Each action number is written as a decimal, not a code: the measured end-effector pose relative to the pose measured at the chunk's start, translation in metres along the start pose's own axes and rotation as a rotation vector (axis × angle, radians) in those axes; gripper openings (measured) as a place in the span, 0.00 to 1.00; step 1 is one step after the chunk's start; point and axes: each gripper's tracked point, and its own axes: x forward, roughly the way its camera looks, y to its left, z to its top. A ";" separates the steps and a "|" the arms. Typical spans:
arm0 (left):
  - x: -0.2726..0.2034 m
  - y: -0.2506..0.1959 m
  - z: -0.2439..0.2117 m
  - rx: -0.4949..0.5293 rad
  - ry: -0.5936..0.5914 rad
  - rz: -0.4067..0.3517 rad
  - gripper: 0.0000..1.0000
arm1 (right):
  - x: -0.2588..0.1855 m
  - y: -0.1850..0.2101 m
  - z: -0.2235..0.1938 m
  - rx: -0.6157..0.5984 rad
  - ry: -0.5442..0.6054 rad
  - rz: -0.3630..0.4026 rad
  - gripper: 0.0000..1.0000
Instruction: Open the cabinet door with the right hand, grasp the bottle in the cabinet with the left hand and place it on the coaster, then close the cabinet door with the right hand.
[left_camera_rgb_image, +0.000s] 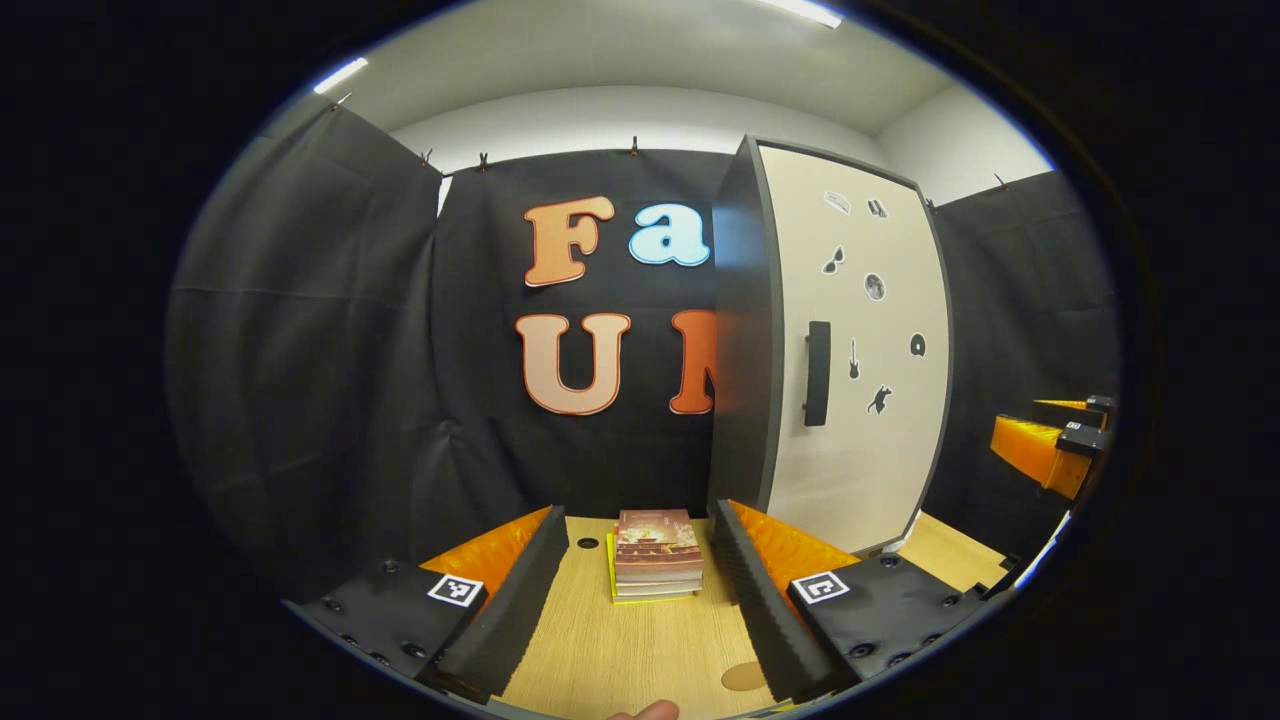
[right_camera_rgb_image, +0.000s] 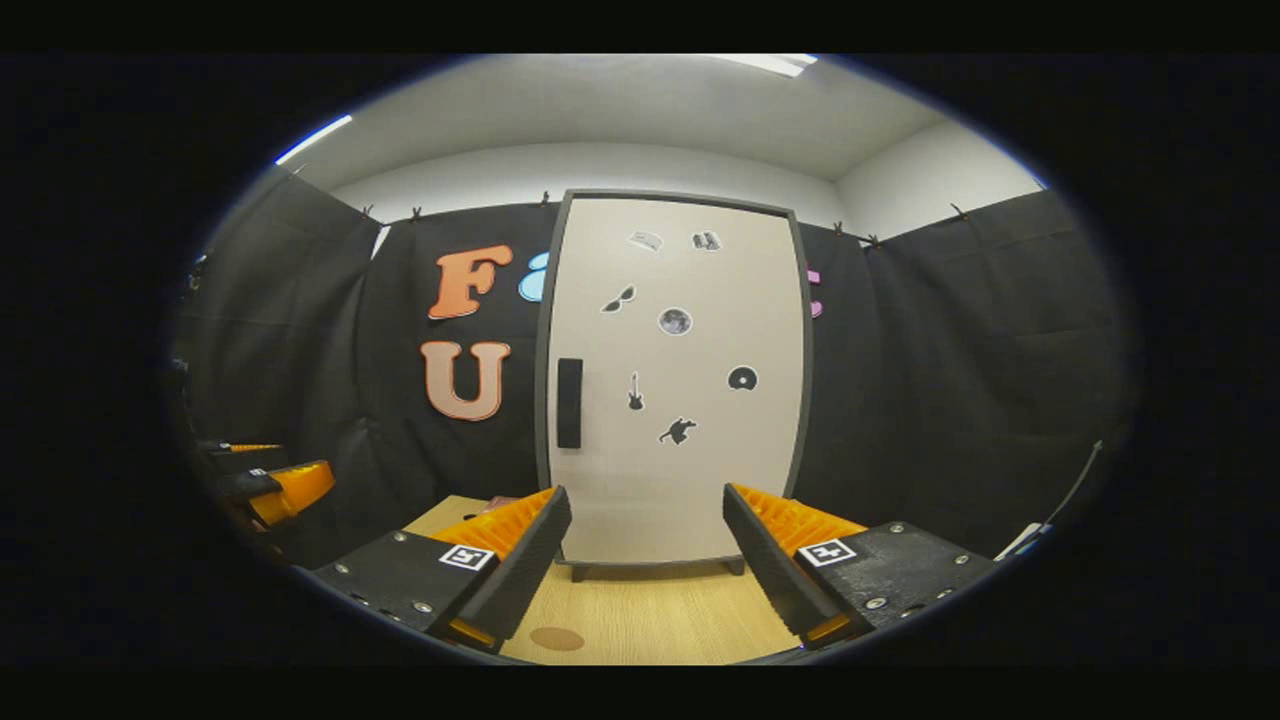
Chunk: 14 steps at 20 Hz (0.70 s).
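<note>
A tall cabinet (right_camera_rgb_image: 675, 380) with a pale, sticker-dotted door stands shut on the wooden table, straight ahead of my right gripper (right_camera_rgb_image: 645, 560). Its dark vertical handle (right_camera_rgb_image: 569, 402) sits on the door's left side. That gripper is open and empty, some way short of the door. In the left gripper view the cabinet (left_camera_rgb_image: 860, 350) is to the right and its handle (left_camera_rgb_image: 817, 372) faces me. My left gripper (left_camera_rgb_image: 640, 590) is open and empty, low over the table. A round brown coaster (left_camera_rgb_image: 745, 676) (right_camera_rgb_image: 556, 638) lies flat near both grippers. The shut door hides the cabinet's inside.
A stack of books (left_camera_rgb_image: 655, 553) lies on the table (left_camera_rgb_image: 620, 650) ahead of the left gripper, left of the cabinet. The right gripper (left_camera_rgb_image: 1060, 440) shows at the far right of the left gripper view, the left gripper (right_camera_rgb_image: 270, 480) at the far left of the right gripper view. A fingertip (left_camera_rgb_image: 645, 710) shows below.
</note>
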 end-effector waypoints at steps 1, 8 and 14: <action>0.001 0.001 0.000 0.001 0.003 -0.001 0.96 | 0.001 -0.001 -0.001 0.001 0.000 -0.002 0.95; 0.010 0.006 -0.006 -0.007 0.012 -0.007 0.96 | 0.018 0.009 0.002 0.008 -0.013 0.010 0.95; 0.024 0.017 -0.015 -0.021 0.036 -0.008 0.96 | 0.067 0.032 0.018 -0.007 -0.032 0.046 0.95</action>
